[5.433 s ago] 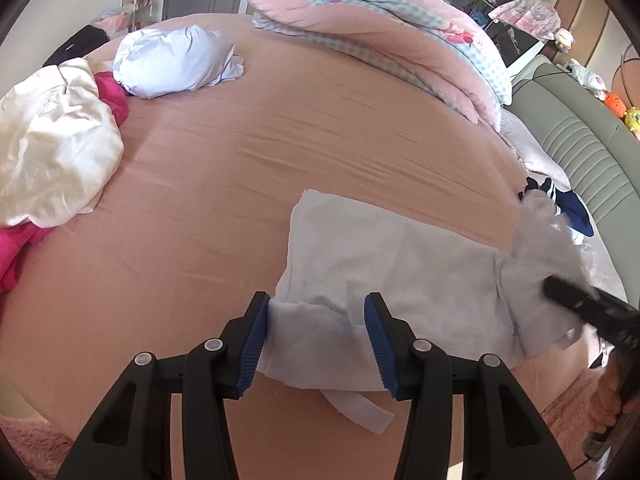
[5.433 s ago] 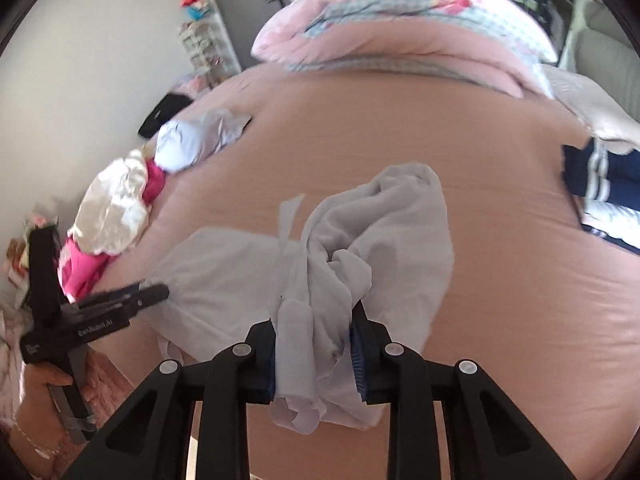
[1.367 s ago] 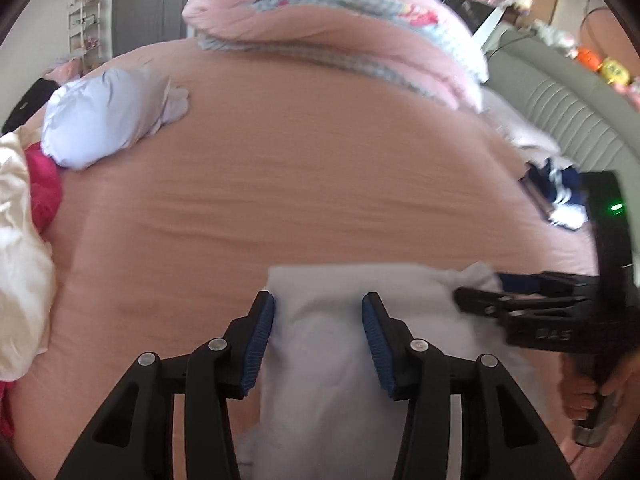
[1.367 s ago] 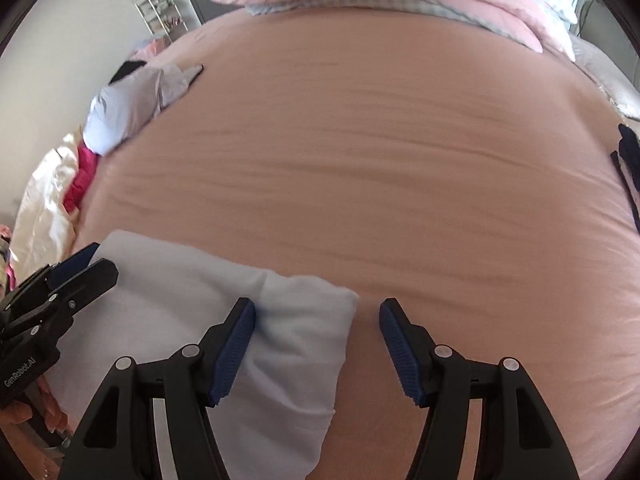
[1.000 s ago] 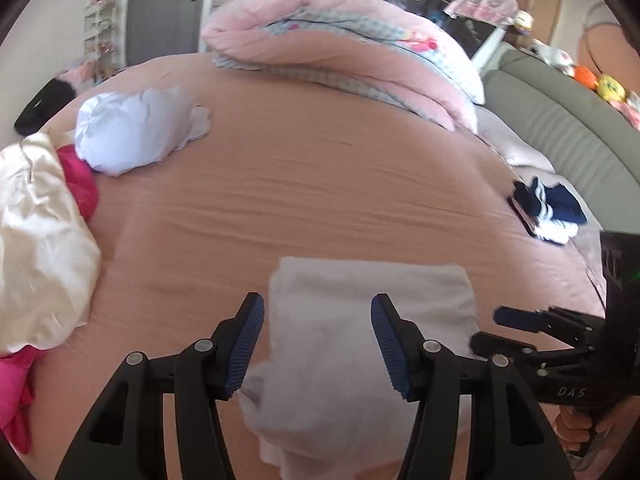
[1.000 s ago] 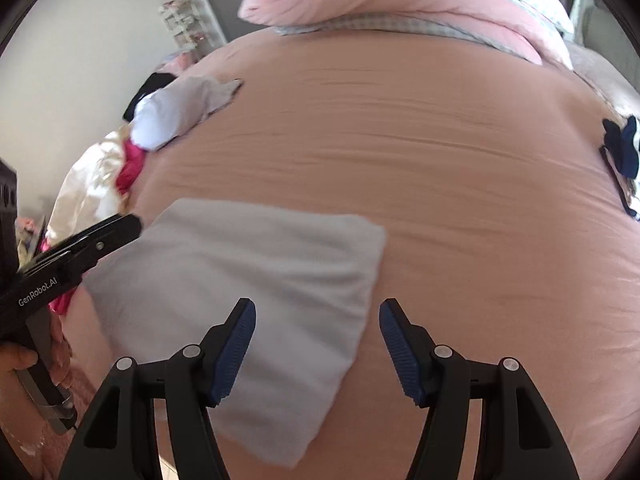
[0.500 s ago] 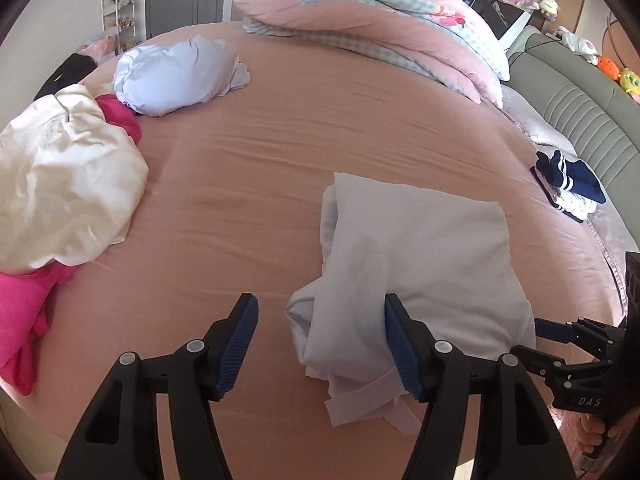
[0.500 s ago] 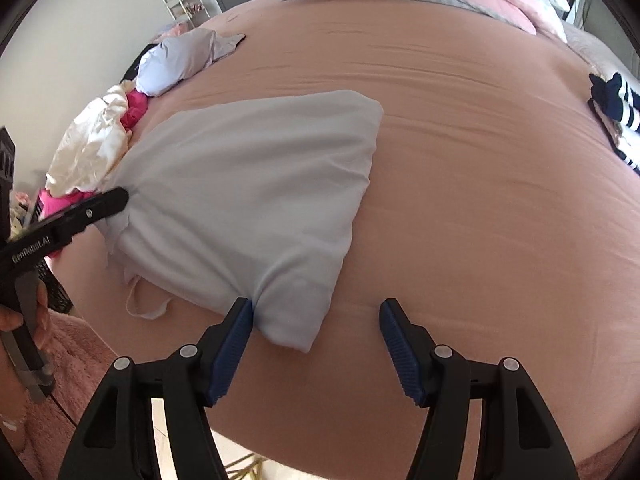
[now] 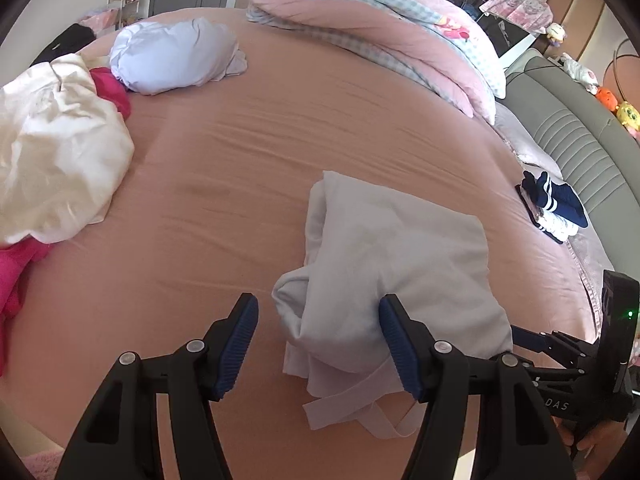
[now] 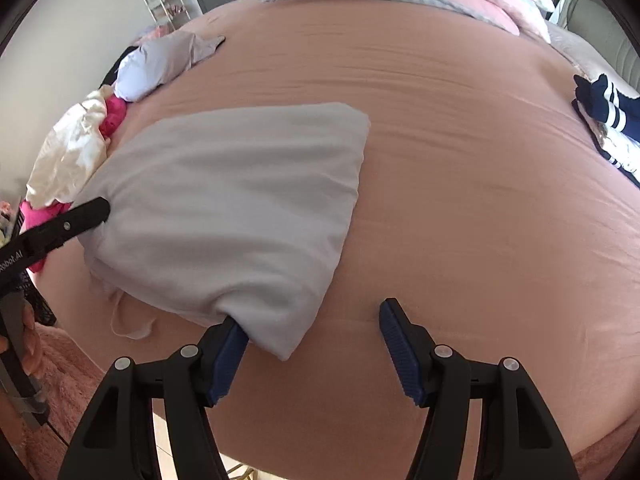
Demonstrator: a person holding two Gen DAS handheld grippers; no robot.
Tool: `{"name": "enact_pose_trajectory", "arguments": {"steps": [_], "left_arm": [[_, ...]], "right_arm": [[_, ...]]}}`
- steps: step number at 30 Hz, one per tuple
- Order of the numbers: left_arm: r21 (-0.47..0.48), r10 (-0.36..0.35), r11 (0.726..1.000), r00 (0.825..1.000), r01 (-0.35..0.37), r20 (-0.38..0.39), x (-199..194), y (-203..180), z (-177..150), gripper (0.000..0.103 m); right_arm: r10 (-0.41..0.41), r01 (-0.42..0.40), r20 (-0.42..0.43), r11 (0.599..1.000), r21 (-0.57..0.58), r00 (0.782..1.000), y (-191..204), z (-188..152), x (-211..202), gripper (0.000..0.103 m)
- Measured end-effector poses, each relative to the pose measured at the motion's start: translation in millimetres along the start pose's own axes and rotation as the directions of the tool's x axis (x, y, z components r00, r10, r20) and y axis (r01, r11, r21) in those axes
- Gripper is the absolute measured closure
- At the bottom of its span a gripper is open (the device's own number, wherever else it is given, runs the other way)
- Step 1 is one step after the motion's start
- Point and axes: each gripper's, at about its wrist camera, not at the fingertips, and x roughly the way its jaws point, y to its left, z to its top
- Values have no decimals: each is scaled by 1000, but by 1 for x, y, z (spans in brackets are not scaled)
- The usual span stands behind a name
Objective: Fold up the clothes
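Observation:
A folded pale grey garment (image 9: 396, 256) lies near the front edge of the pink bed (image 9: 248, 152). Its loose tie straps (image 9: 352, 412) trail off the near end. My left gripper (image 9: 318, 336) is open, its jaws straddling the garment's near left corner without closing on it. In the right wrist view the same garment (image 10: 228, 200) lies flat. My right gripper (image 10: 312, 340) is open at its near right corner, the left pad (image 10: 228, 344) touching the cloth. The left gripper's fingers (image 10: 72, 220) show at the garment's far left end.
A cream garment (image 9: 56, 152) over a magenta one (image 9: 20, 276) sits at the left. A white bundle (image 9: 172, 56) lies behind them. A pink quilt (image 9: 380, 24) is rolled at the back. Folded navy striped clothes (image 9: 556, 208) rest at the right edge. A grey padded headboard (image 9: 580, 136) runs beyond.
Both grippers, open since releasing the garment, have pulled back slightly toward the bed's near edge. The garment stays folded and lies still.

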Motion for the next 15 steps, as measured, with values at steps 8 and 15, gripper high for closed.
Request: {"name": "enact_pose_trajectory", "arguments": {"steps": [8, 15], "left_arm": [[-8, -4, 1000, 998, 5, 65, -13, 5, 5, 42], [1, -52, 999, 995, 52, 83, -9, -2, 12, 42]], "right_arm": [[14, -14, 21, 1000, -6, 1000, -12, -12, -35, 39], [30, -34, 47, 997, 64, 998, -6, 31, -22, 37]]}}
